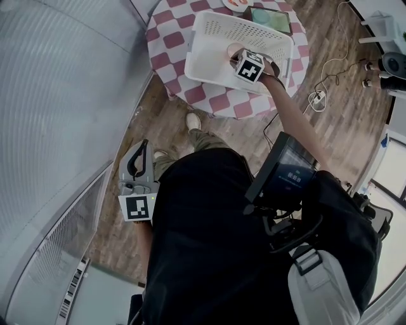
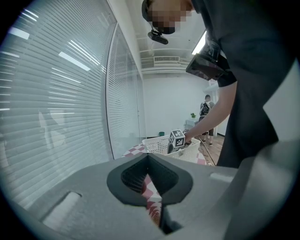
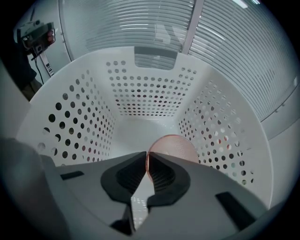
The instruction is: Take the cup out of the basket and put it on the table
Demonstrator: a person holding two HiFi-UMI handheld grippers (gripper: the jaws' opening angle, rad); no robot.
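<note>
A white perforated basket (image 1: 212,28) stands on a round table with a pink-and-white checked cloth (image 1: 166,39). My right gripper (image 1: 237,57) reaches steeply down into it. In the right gripper view a pale pink cup (image 3: 177,146) lies on the floor of the basket (image 3: 145,93), and my right gripper (image 3: 147,158) is shut on its thin rim. My left gripper (image 1: 141,152) hangs low beside the person's left leg, far from the table. In its own view the left gripper (image 2: 149,160) has its tips together with nothing between them and faces the basket (image 2: 157,143).
A dark tablet (image 1: 269,19) and a plate (image 1: 236,4) lie on the table behind the basket. Cables and a plug (image 1: 317,98) trail over the wooden floor to the right. A curved glass wall with blinds (image 1: 63,95) runs along the left. A second person (image 2: 205,110) stands far off.
</note>
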